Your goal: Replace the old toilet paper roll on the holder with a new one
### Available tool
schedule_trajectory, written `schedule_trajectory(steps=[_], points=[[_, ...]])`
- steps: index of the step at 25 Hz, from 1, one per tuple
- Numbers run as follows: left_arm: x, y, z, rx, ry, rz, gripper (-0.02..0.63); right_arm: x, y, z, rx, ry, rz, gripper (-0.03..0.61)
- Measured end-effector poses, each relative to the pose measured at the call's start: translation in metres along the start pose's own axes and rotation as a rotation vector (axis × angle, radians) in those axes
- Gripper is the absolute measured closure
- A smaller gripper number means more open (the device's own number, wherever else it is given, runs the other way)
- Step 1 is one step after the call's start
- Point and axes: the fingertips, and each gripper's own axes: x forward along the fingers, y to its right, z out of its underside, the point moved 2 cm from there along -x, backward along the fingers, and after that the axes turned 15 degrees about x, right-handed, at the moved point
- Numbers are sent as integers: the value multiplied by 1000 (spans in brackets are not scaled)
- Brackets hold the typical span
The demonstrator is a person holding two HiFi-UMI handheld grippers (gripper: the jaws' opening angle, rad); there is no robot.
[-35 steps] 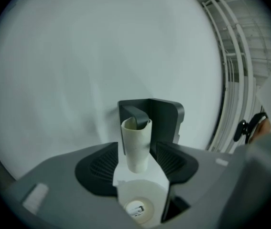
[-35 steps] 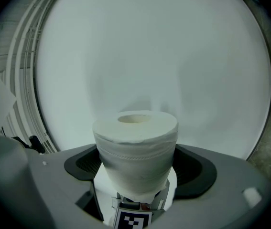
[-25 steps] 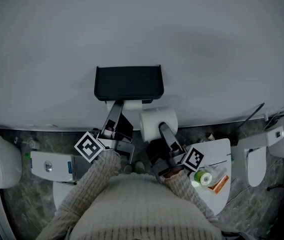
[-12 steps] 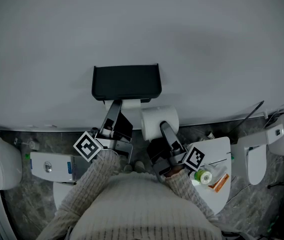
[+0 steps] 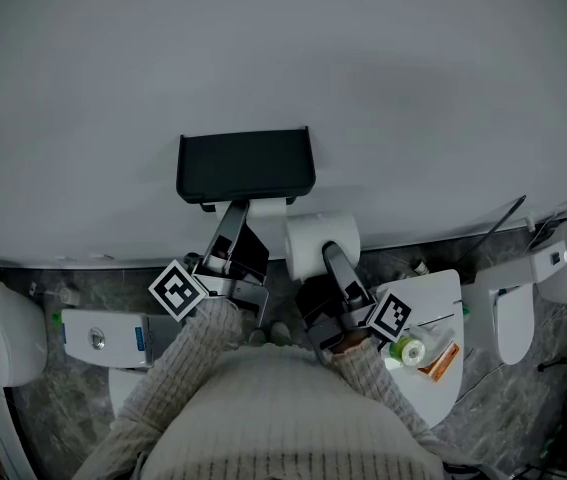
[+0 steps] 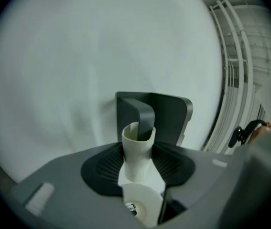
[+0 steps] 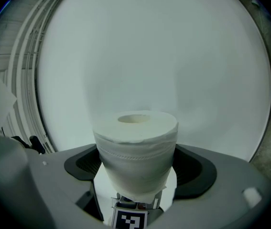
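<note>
Left tool (image 5: 234, 218) clenched on a pale, empty cardboard tube (image 6: 136, 149), jaws having just closed onto it, tube threaded on the arm of the black wall-mounted holder (image 5: 246, 165), right tool (image 5: 331, 256) grasping a full white toilet paper roll (image 5: 308, 238), roll just beside the holder's right end, plain grey wall (image 5: 413, 88) behind

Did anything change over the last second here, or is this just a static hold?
The left gripper has just been closing its jaws, and they now pinch the empty cardboard tube, which still sits on the arm of the holder. Unchanged: the right gripper stays clamped on the new roll, and neither hand visibly travelled.
</note>
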Motion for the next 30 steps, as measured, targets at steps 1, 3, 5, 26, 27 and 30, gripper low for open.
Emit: schedule_trajectory(steps=[1, 3, 5, 26, 27, 30], points=[[2, 1, 2, -2, -6, 3, 439, -1, -1, -2, -1, 6, -2, 121], [7, 2, 7, -6, -19, 11, 439, -4, -3, -7, 0, 20, -5, 121], [12, 2, 13, -10, -35, 17, 439, -7, -5, -13, -2, 35, -10, 121], [48, 17, 78, -83, -200, 93, 439, -59, -24, -45, -31, 196, -41, 121], [49, 17, 81, -87, -205, 94, 439, -62, -25, -46, -32, 204, -42, 121], [53, 20, 89, -92, -217, 98, 439, -71, -29, -50, -33, 226, -46, 121]])
